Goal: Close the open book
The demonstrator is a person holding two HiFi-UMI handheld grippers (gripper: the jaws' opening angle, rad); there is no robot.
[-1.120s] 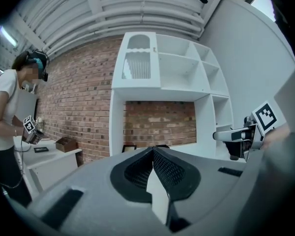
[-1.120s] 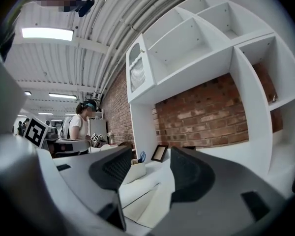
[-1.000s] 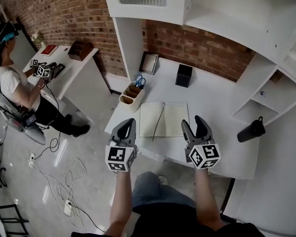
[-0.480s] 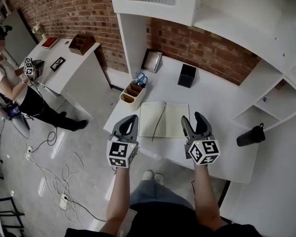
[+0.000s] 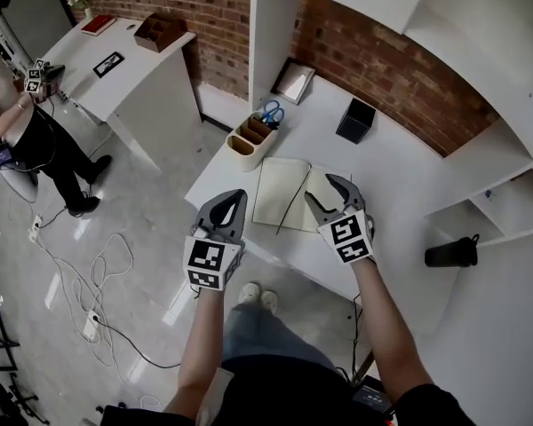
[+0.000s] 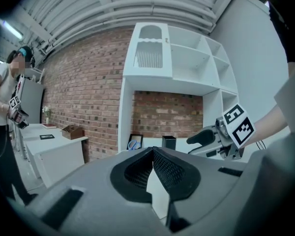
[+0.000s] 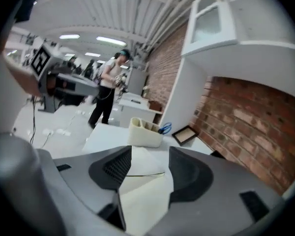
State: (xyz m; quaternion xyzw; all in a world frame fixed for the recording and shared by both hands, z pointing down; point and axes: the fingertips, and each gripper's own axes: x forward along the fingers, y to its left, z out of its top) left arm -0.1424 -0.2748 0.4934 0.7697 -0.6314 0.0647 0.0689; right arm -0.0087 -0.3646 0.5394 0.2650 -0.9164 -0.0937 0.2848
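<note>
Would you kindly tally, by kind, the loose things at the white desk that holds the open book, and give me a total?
Open book: 1
Desk organiser: 1
Scissors: 1
Picture frame: 1
Black box: 1
Dark bottle: 1
Total: 6

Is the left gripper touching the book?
Apart. The head view shows a strip of bare desk between the left gripper and the book.
</note>
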